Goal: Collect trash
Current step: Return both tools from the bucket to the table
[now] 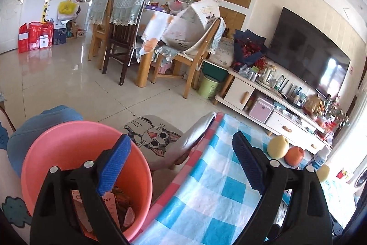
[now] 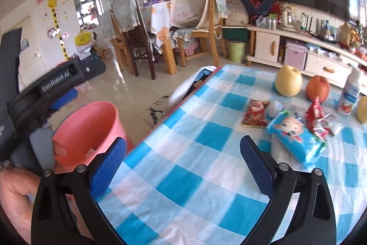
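A pink bin [image 1: 68, 148] stands beside the table's left edge with wrappers inside; it also shows in the right wrist view [image 2: 91, 125]. My left gripper [image 1: 181, 164] is open and empty, its left finger over the bin's mouth. My right gripper [image 2: 183, 162] is open and empty above the blue checked tablecloth [image 2: 206, 176]. On the cloth ahead to the right lie a red wrapper [image 2: 255, 116], a blue snack packet [image 2: 296, 137] and crumpled red and clear wrappers [image 2: 321, 118].
A pear [image 2: 288, 80], an apple [image 2: 317, 87], a small white bottle [image 2: 349, 93] and another fruit [image 2: 362, 109] sit at the table's far side. A cat-print stool [image 1: 156, 137], dining chairs, a green bin [image 2: 237, 51] and a TV cabinet stand beyond.
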A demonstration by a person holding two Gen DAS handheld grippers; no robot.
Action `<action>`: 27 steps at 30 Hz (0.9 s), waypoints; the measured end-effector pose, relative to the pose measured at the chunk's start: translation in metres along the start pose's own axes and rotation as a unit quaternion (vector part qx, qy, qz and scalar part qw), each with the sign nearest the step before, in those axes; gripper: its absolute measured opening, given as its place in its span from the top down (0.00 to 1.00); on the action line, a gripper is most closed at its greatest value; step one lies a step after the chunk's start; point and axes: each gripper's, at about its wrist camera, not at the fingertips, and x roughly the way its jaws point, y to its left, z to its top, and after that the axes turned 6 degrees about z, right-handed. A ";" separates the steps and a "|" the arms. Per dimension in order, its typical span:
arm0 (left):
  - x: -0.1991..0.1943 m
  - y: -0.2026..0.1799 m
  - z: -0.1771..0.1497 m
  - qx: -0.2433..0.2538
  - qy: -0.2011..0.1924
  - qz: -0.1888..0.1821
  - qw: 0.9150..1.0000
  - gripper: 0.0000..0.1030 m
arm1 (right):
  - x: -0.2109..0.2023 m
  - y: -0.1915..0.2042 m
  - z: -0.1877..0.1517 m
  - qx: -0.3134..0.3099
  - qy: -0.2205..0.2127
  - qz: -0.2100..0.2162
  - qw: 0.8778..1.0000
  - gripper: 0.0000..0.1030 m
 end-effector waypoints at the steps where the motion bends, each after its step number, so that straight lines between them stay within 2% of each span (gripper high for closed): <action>1: 0.000 -0.005 -0.001 0.006 -0.001 0.003 1.000 0.12 | -0.004 -0.001 -0.003 -0.008 0.000 -0.011 1.000 0.05; 4: 0.001 -0.019 -0.004 0.025 0.002 -0.008 1.000 0.12 | -0.004 -0.009 -0.011 -0.030 0.008 -0.043 0.999 0.05; 6: 0.000 -0.024 -0.008 0.036 0.011 -0.024 0.999 0.12 | -0.003 -0.020 -0.017 -0.021 0.020 -0.037 0.999 0.05; 11: -0.004 -0.046 -0.014 0.061 0.000 -0.035 0.998 0.12 | -0.010 -0.050 -0.031 -0.006 0.037 -0.024 0.999 0.05; 16: 0.000 -0.067 -0.022 0.062 0.018 -0.062 0.996 0.12 | -0.020 -0.077 -0.045 -0.028 0.043 -0.054 0.997 0.05; 21: 0.005 -0.091 -0.032 0.075 0.018 -0.067 0.995 0.12 | -0.030 -0.109 -0.052 -0.002 0.041 -0.071 0.997 0.05; 27: 0.009 -0.123 -0.047 0.119 0.008 -0.066 0.991 0.11 | -0.042 -0.143 -0.048 0.031 0.028 -0.080 0.996 0.05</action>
